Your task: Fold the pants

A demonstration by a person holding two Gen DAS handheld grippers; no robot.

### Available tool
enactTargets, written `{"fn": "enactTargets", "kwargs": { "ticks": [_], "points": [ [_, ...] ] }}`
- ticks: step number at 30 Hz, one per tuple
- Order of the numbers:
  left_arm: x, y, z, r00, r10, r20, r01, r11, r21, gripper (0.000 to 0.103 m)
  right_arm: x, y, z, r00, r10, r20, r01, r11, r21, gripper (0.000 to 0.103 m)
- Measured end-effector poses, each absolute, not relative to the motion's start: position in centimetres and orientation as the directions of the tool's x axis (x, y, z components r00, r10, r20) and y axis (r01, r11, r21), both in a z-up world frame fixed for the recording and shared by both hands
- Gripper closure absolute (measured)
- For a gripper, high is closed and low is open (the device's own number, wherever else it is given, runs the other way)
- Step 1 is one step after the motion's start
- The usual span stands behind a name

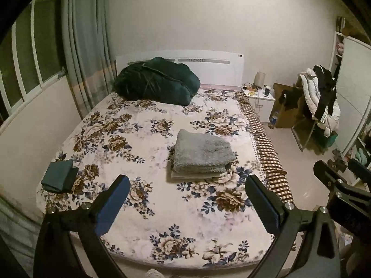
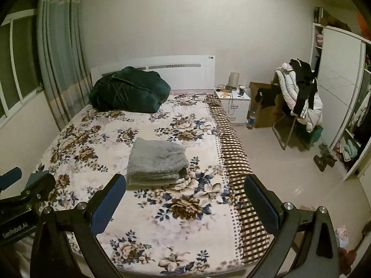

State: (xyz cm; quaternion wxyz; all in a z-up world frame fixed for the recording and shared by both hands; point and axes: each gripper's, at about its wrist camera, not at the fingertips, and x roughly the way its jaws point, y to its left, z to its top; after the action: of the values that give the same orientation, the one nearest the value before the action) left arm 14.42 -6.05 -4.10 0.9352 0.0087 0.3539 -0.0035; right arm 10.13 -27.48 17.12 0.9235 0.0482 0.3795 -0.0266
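Pants (image 1: 201,154) folded square, fuzzy grey, on floral bed (image 1: 129,139)

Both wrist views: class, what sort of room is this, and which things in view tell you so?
A bedroom, most likely: a bed with a white headboard, a nightstand beside it, and an open wardrobe.

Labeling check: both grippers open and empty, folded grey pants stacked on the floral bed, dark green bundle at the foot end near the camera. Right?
One error: the dark green bundle lies at the headboard end, far from the camera, as the left wrist view shows. The rest holds.
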Motion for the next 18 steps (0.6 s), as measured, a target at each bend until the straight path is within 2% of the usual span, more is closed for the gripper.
{"fn": "enactTargets", "kwargs": {
  "ticks": [18],
  "points": [
    [13.0,-5.5,-3.1,0.76,0.032,-0.649,-0.015,0.999,0.032,0.0,9.8,-27.1,18.2,0.712,-0.005,-0.702,0.071,0.995,0.064,0.0]
  ]
}}
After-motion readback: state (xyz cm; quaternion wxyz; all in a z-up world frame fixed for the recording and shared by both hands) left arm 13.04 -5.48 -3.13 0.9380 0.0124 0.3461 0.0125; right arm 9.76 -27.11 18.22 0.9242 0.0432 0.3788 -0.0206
